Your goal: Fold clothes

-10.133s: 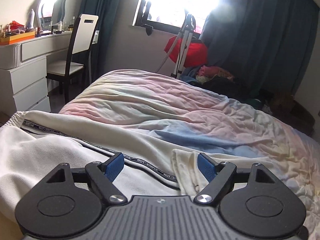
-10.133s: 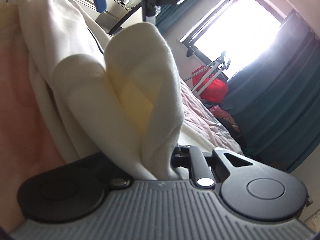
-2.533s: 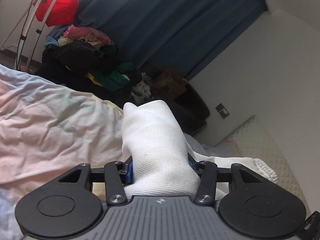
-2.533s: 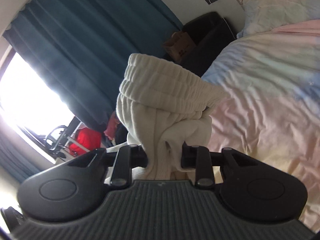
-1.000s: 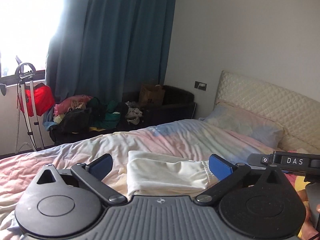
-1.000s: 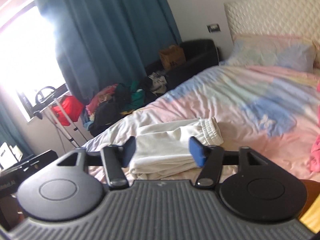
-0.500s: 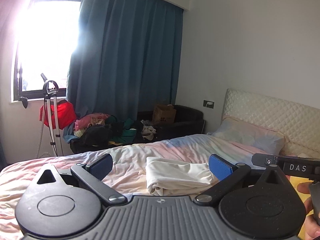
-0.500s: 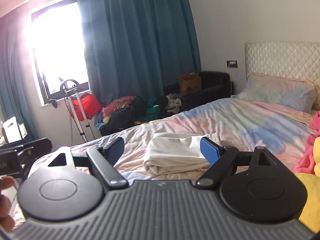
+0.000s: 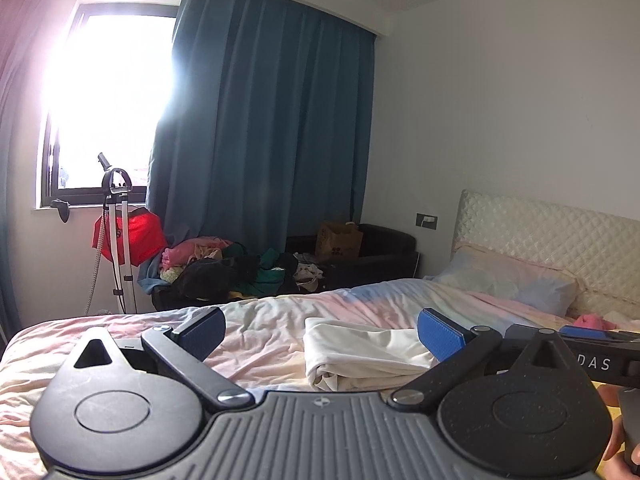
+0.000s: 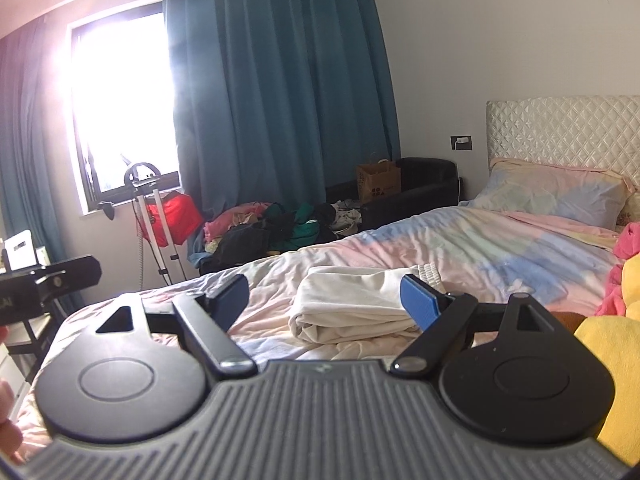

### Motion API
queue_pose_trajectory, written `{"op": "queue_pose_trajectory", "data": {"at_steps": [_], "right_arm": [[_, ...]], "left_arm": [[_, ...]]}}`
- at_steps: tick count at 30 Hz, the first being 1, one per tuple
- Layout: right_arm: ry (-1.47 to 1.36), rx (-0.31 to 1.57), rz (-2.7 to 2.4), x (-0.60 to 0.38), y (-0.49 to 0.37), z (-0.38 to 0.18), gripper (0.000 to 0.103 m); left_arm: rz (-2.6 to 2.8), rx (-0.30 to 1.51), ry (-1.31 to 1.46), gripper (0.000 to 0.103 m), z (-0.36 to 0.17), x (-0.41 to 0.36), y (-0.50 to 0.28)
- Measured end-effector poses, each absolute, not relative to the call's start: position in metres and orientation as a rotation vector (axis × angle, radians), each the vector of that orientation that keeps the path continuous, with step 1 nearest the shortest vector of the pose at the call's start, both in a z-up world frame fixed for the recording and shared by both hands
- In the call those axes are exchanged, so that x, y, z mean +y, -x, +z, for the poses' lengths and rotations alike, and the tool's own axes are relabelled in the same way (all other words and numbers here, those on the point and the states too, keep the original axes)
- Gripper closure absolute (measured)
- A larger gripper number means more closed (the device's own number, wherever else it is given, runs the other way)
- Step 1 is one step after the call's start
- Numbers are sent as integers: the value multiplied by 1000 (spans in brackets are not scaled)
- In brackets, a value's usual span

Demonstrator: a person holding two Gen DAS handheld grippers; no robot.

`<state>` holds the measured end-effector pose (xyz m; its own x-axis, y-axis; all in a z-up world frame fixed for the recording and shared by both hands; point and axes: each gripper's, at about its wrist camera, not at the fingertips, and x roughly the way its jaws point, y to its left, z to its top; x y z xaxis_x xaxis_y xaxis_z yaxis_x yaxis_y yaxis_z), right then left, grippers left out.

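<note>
A folded cream garment (image 9: pixel 360 350) lies on the pastel bedspread (image 9: pixel 272 320) in the middle of the bed; it also shows in the right wrist view (image 10: pixel 352 300). My left gripper (image 9: pixel 320 330) is open and empty, held back from and above the garment. My right gripper (image 10: pixel 324 300) is open and empty too, also back from the garment. Neither touches the cloth. The right gripper's body shows at the right edge of the left wrist view (image 9: pixel 592 356).
A pillow (image 10: pixel 560 192) and quilted headboard (image 10: pixel 560 128) are at the right. Pink and yellow clothes (image 10: pixel 624 280) lie at the bed's right edge. A clothes heap (image 9: pixel 224 264), a steamer stand (image 9: pixel 116 240) and a dark sofa (image 10: pixel 416 192) stand beyond the bed.
Both grippers let go of the cream garment, which now lies folded on the bed. Both have opened and pulled back and up, so the garment looks smaller and farther away.
</note>
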<state>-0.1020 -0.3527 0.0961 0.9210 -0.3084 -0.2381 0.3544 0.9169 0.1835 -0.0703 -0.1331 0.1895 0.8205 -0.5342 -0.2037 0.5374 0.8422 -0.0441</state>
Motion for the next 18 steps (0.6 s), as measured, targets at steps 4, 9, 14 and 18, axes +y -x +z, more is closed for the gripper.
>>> {"op": "queue_pose_trajectory", "data": {"at_steps": [4,9,14,18], "right_arm": [[-221,217,-367,-348,100,78,19],[-220,246,-385,-340,91,53,19],[-208,251,-392,-336,89,49,19],[-183,246,-395,-332,90,51,19]], "left_arm": [[-570,232,-25,0,171,-139,67],[-559,255,-43,0,147,-145,61],[-575,276,-43,0,137,-148,55],[-580,281,-49,0,133,-151,51]]}}
